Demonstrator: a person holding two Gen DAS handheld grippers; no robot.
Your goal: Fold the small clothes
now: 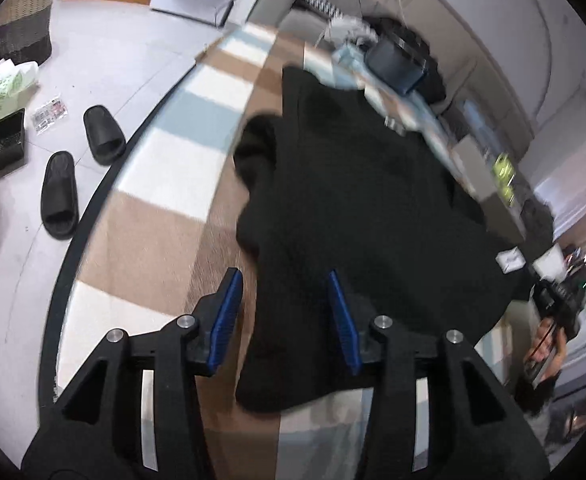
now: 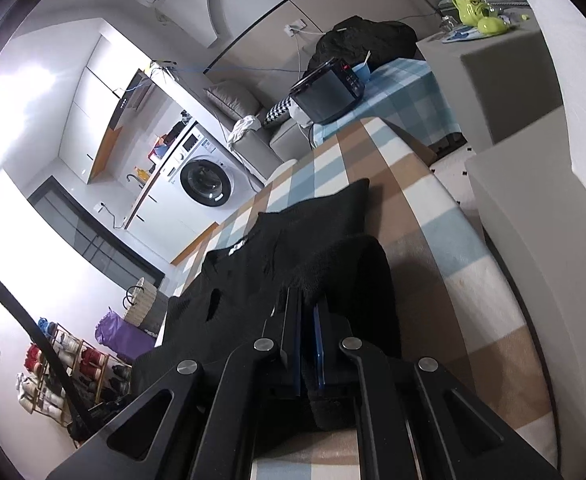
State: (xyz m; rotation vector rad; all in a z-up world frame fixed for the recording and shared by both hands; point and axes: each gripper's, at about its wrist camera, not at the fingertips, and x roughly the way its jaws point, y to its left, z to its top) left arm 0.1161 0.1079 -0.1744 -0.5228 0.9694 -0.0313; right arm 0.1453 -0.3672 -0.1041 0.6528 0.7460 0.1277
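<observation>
A black knitted sweater (image 1: 353, 200) lies spread on a table covered with a brown, white and blue checked cloth (image 1: 165, 216). My left gripper (image 1: 284, 274) hangs open just above the sweater's near edge. Its blue pads (image 1: 227, 312) stand wide apart, with cloth showing between them but not pressed. In the right wrist view the same sweater (image 2: 293, 248) is bunched up in front of my right gripper (image 2: 305, 300), which is shut on a fold of it. Black fabric sticks out between the closed blue pads (image 2: 319, 344).
Two black slippers (image 1: 103, 134) and a woven basket (image 1: 25, 20) are on the floor left of the table edge (image 1: 93, 208). A black appliance (image 2: 329, 88) sits at the table's far end. A washing machine (image 2: 205, 182) and a shoe rack (image 2: 73, 368) stand beyond.
</observation>
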